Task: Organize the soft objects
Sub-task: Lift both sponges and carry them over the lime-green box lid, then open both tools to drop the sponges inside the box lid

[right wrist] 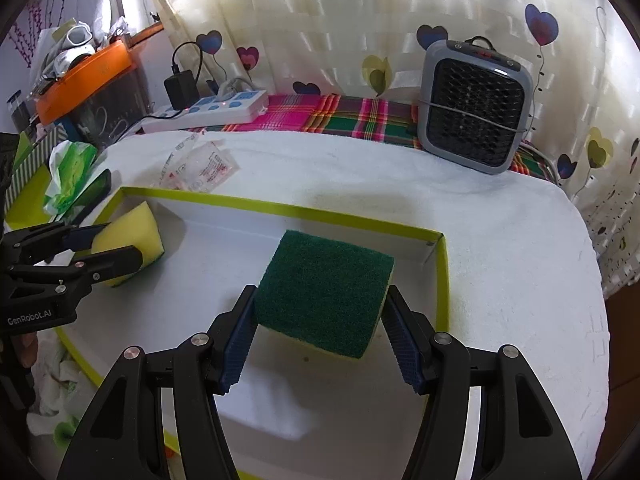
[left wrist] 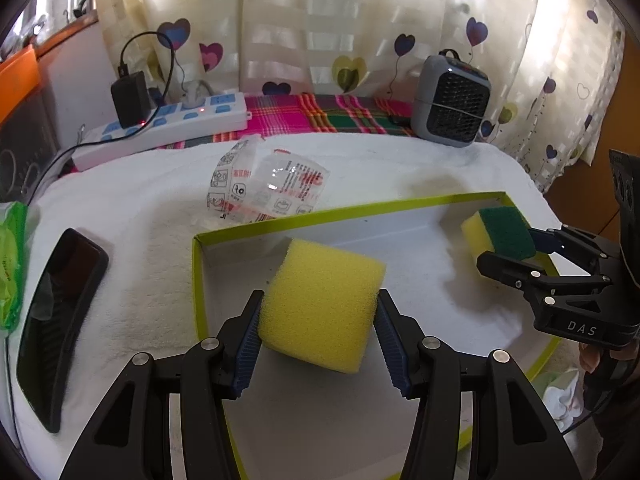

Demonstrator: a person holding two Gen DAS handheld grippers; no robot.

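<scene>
Two sponges held over shallow white box with lime-green rim [left wrist: 340, 211]: left gripper [left wrist: 318, 330] clamps plain yellow foam sponge [left wrist: 320, 304] at box's left end; right gripper [right wrist: 320, 330] clamps yellow sponge with dark green scouring face [right wrist: 324, 292] near right end

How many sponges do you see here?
2. One sponge is held in the left gripper over the box; the other sponge in the right gripper.

Yellow sponge [left wrist: 324, 304]; green-topped yellow sponge [right wrist: 324, 292]; white box [left wrist: 400, 236] with lime rim; pink-green plaid cloth [left wrist: 320, 114]; heart-print cream curtain [left wrist: 360, 20].
</scene>
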